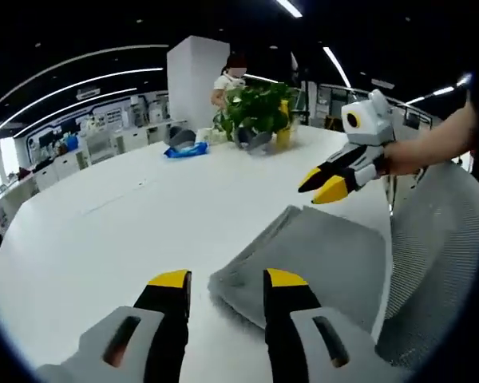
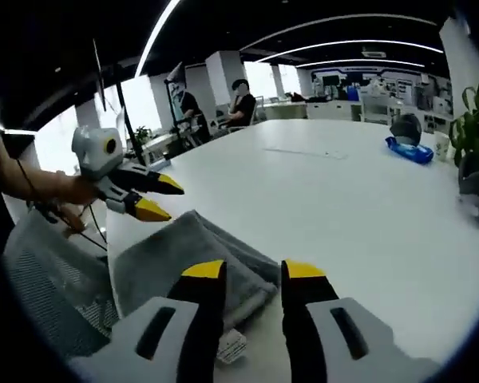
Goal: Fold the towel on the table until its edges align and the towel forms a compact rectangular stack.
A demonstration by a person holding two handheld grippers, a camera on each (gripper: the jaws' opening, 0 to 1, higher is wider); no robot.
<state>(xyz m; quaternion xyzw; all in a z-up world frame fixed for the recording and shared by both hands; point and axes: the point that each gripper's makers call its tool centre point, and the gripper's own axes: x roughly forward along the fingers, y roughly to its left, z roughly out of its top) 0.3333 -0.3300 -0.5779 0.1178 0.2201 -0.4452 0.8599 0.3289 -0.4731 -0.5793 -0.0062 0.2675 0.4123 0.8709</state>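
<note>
Open-plan office, white desk (image 1: 128, 231) under strip lights. Folded grey towel (image 1: 319, 263) lying at desk edge, 5 o'clock in left gripper view. Left hand-held gripper (image 1: 227, 279) released, jaws parted, hovering just short of towel corner, apparently not touching. Right hand-held gripper (image 2: 254, 271) likewise parted above towel (image 2: 191, 255), holding nothing. Potted plant (image 1: 259, 112) and blue packet (image 1: 185, 150) at 12 o'clock. White label (image 2: 230, 347) near 6 o'clock in right gripper view, writing unreadable.

No lettering can be read anywhere (the towel's (image 2: 193, 257) small white tag (image 2: 231, 346) is too blurred).
</note>
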